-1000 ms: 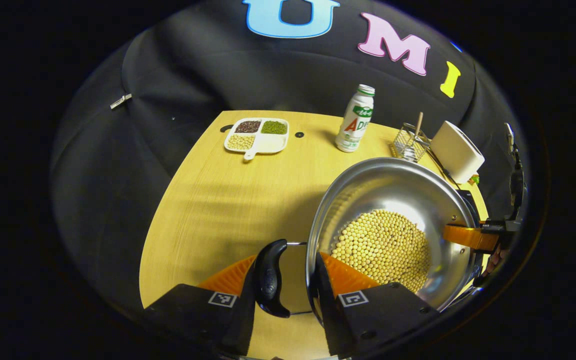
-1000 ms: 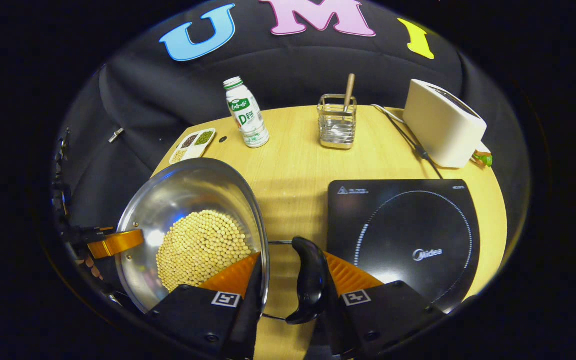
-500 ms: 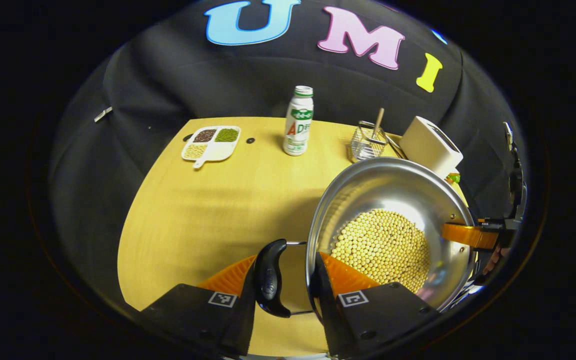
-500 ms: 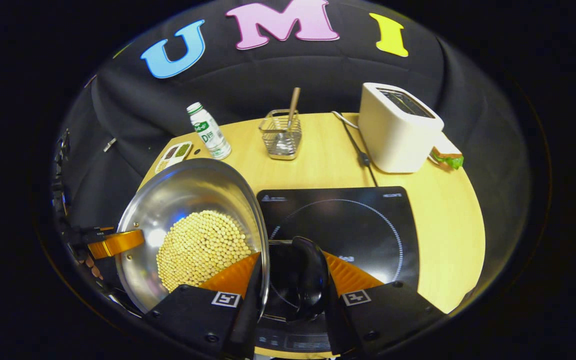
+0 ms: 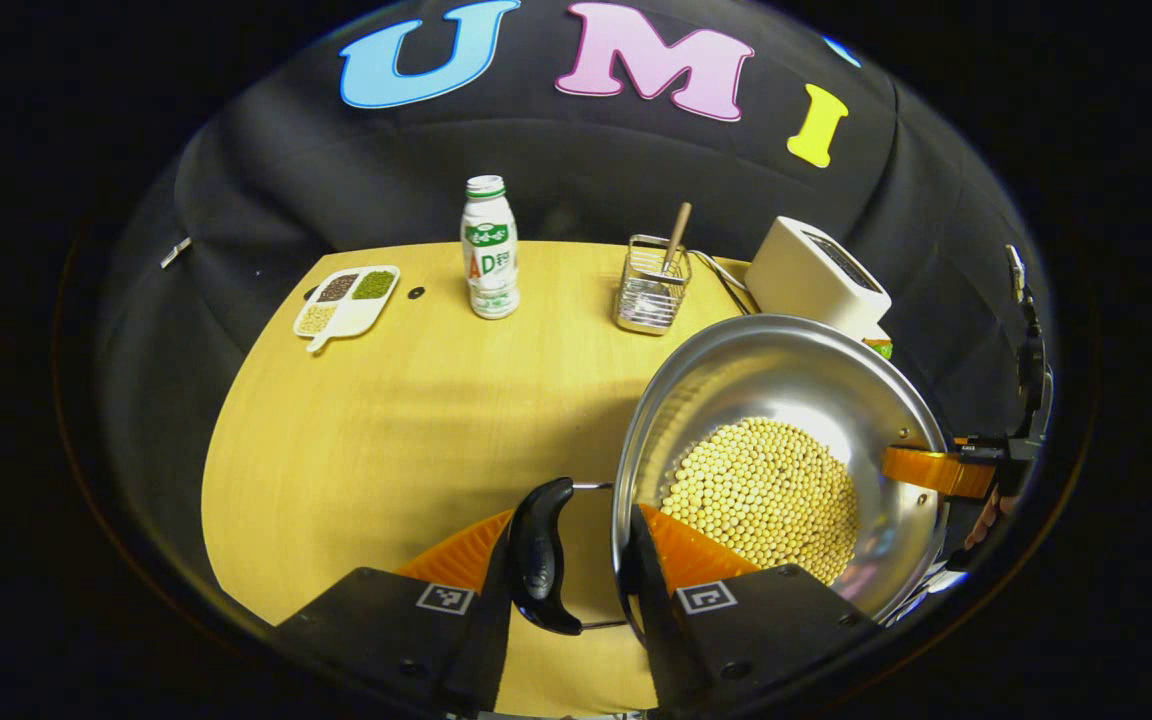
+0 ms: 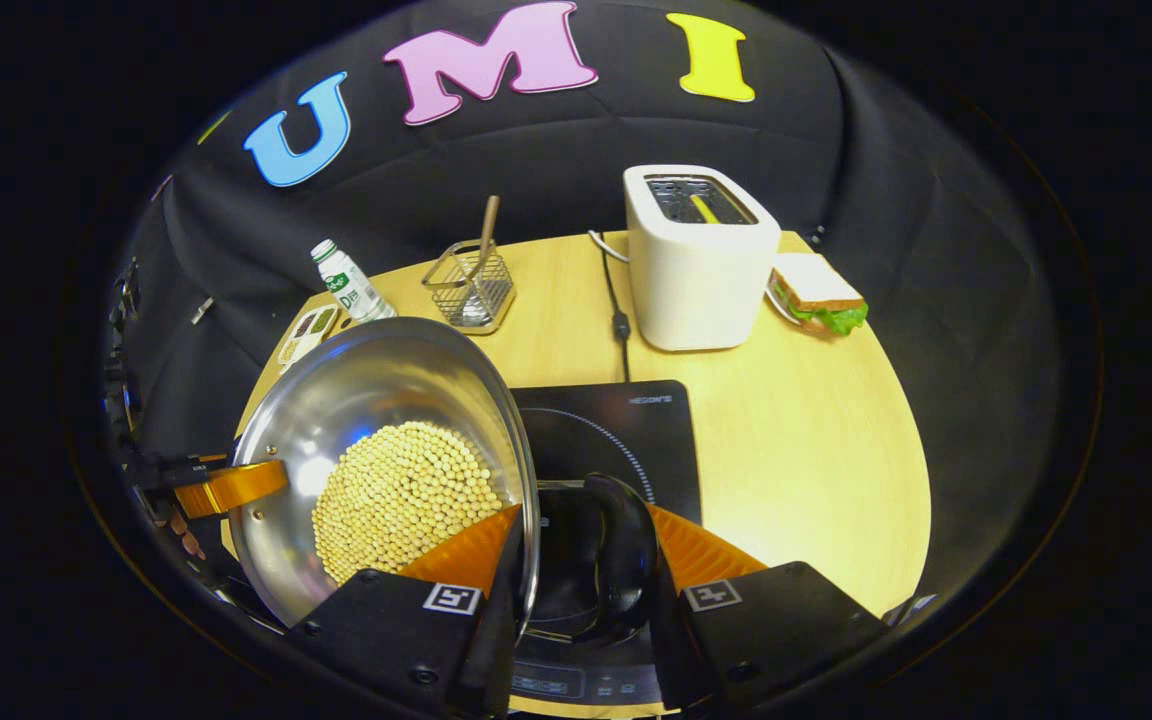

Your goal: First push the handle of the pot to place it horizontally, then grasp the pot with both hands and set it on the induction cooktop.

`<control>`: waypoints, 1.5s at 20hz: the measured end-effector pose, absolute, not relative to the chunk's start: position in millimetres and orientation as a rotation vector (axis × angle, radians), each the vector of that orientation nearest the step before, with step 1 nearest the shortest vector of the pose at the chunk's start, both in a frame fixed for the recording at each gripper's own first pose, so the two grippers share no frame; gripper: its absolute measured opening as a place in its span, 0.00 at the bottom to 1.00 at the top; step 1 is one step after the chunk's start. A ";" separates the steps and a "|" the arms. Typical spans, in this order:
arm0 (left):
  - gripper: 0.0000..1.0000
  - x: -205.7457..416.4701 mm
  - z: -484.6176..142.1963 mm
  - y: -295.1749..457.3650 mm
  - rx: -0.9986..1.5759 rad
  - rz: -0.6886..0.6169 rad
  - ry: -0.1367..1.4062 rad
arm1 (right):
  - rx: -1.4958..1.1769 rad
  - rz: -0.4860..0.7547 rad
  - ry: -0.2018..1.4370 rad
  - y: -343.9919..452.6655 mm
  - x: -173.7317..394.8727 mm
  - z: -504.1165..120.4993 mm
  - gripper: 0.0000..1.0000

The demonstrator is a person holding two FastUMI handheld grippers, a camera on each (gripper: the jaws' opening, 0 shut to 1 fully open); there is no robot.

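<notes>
Left gripper view. Left gripper [image 5: 576,560]: at 6 o'clock, fingers clenched across the pot's near side, one finger outside the black side handle [image 5: 539,556], the other inside the pot wall. Pot [image 5: 786,380]: steel, round, at 4 o'clock, filled at the bottom with pale yellow beans [image 5: 764,495]; held above the table, whether it touches anything below cannot be told. Right gripper [image 5: 936,470]: far rim of the pot at 3 o'clock, one finger lying inside the rim; a hand [image 5: 986,520] partly visible behind it. Table [image 5: 366,440]: light wood, from centre to 9 o'clock. Divided dish [image 5: 347,300]: white, at 10 o'clock, compartments of dark, green and pale grains. Bottle [image 5: 490,262]: white with green cap, upright, at 11 o'clock. Wire basket [image 5: 650,290]: at 12 o'clock, holding a wooden stick. Toaster [image 5: 816,275]: white, at 1 o'clock, just behind the pot's rim.

Right gripper view. Right gripper [image 6: 584,570]: at 6 o'clock, fingers clenched across the pot's other black side handle [image 6: 626,550] and the wall. Pot [image 6: 376,380]: at 8 o'clock, beans [image 6: 401,495] inside. Left gripper [image 6: 226,487]: on the far rim at 9 o'clock. Induction cooktop [image 6: 626,430]: black, flat, at centre, beneath the handle and partly under the pot. Toaster [image 6: 699,262]: at 12 o'clock, cord trailing toward the cooktop. Sandwich [image 6: 818,292]: at 1 o'clock, just beside the toaster. Wire basket [image 6: 471,285], bottle [image 6: 346,285], divided dish [image 6: 304,330]: at 11 to 10 o'clock, behind the pot.
</notes>
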State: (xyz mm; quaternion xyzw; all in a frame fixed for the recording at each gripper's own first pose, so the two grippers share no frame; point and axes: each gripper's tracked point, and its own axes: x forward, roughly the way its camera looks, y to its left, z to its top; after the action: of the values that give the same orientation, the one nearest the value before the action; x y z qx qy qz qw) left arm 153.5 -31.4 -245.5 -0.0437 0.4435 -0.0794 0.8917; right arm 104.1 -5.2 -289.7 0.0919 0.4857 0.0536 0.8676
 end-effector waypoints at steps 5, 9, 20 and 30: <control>0.59 161.8 -258.4 -69.7 -0.089 -0.184 0.923 | 0.194 0.094 1.023 -41.6 106.6 -304.7 0.58; 0.58 170.5 -268.1 -84.7 -0.078 -0.186 0.921 | 0.204 0.091 1.034 -55.9 114.0 -318.1 0.58; 0.59 183.3 -279.6 -89.5 -0.084 -0.177 0.909 | 0.217 0.085 1.047 -58.7 123.7 -335.2 0.59; 0.63 183.6 -280.1 -89.6 -0.070 -0.177 0.913 | 0.249 0.081 1.051 -59.4 123.3 -338.1 0.60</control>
State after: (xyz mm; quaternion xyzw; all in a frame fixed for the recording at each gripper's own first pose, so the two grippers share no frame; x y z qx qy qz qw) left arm 183.6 -89.6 -280.1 -0.0336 0.4400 -0.0855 0.8933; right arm 123.3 -59.4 -338.1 0.1185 0.5002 0.0383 0.8569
